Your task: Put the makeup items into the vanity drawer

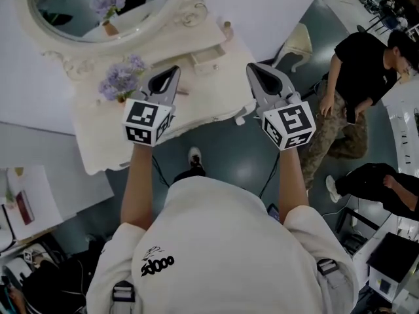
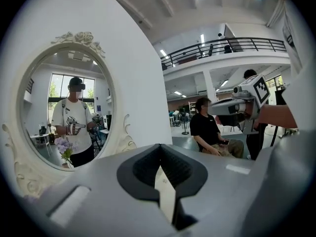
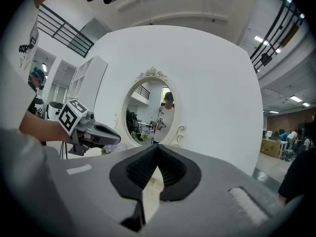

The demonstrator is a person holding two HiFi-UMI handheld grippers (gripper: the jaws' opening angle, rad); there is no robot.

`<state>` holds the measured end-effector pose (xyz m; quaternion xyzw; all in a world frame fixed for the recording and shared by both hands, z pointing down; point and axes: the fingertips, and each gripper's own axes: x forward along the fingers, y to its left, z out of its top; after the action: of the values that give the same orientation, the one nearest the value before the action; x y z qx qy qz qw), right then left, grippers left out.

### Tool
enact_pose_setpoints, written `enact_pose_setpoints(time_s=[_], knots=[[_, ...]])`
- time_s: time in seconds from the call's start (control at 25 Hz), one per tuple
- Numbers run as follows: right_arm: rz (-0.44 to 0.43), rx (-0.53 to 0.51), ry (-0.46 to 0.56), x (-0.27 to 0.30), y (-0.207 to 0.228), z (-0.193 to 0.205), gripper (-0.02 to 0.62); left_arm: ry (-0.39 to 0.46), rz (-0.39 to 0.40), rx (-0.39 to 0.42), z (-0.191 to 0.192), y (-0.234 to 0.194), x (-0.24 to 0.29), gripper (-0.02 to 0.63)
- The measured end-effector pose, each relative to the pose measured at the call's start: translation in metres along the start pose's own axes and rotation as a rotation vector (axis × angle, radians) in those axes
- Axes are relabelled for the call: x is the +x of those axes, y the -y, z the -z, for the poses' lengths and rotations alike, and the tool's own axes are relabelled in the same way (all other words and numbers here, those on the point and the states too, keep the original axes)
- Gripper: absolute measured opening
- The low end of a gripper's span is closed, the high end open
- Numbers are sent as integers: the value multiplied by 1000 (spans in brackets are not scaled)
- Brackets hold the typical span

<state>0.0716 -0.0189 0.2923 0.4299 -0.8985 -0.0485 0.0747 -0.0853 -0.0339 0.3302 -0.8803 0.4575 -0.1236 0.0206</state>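
Cream vanity table (image 1: 98,142), oval mirror (image 1: 65,12), purple flowers (image 1: 121,78) and small drawer (image 1: 208,59) on top

The head camera looks steeply down from above the person's shoulders onto the vanity (image 1: 105,139), its mirror (image 1: 98,8), and the left gripper (image 1: 171,72) and right gripper (image 1: 254,67) held out ahead. Each gripper camera sits low, close behind its own jaws, looking roughly level. Both face the mirror, and each catches the other gripper at one side.

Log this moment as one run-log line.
left gripper shut, empty | right gripper shut, empty | both facing vanity | flowers beside mirror | no makeup item held
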Motion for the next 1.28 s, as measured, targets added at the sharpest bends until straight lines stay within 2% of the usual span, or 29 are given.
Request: enact_pose_setpoints(time_s=[0.28,0.56,0.84,1.08,1.16,1.28], knots=[[-24,23,-60,51,7,12,3,-37,26,-8,16,-32,40,18],[-58,31,-118,89,3,34,3,-110,48,-28,49,-45,65,18],[-155,17,-175,122,6,78,2,-252,-9,-97,108,-57,87,18],[-305,25,-239,143,9,112,2,-337,-59,-167,148,-52,98,20],[-353,60,-252,146,10,122,2,-352,-82,-197,158,-49,99,64],[-398,129,-271,150,14,139,2,-397,-98,-231,177,-43,105,93]])
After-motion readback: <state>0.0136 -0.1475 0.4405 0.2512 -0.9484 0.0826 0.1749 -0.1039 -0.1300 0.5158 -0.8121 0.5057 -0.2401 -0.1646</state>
